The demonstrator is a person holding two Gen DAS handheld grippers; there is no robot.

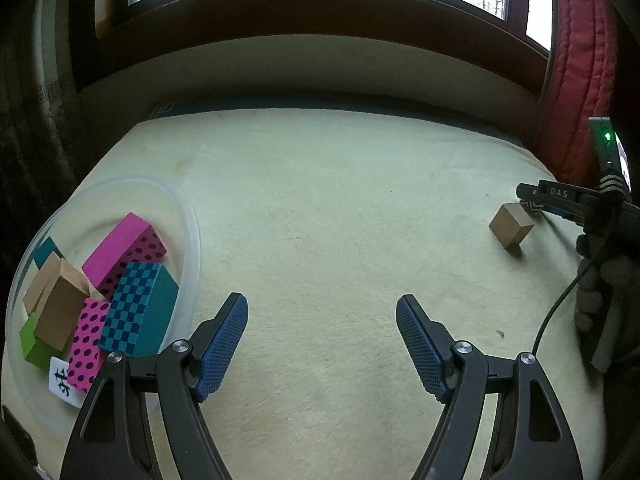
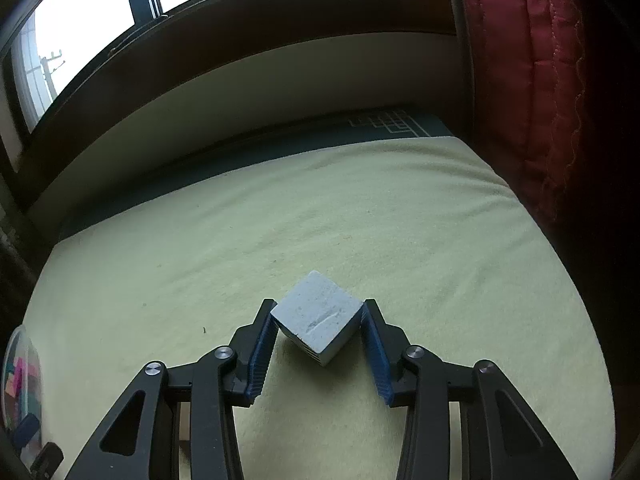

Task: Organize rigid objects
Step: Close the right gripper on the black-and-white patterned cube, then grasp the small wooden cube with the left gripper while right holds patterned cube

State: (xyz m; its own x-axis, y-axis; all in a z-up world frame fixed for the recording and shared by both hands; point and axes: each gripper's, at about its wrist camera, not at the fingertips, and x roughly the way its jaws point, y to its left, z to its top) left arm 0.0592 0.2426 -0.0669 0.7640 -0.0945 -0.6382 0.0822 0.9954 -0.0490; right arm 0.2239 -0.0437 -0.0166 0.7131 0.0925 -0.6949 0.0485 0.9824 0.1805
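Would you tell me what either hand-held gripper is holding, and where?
Right hand-held gripper clamps the pale cube by two opposite corners; left hand-held gripper holds nothing.

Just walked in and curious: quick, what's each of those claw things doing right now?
Left gripper: open, holding nothing, over the cloth beside the bowl of blocks.
Right gripper: closed on a pale cube.

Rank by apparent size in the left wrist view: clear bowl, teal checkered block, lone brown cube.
1. clear bowl
2. teal checkered block
3. lone brown cube; it lies farther from the camera, so its true size is unsure.
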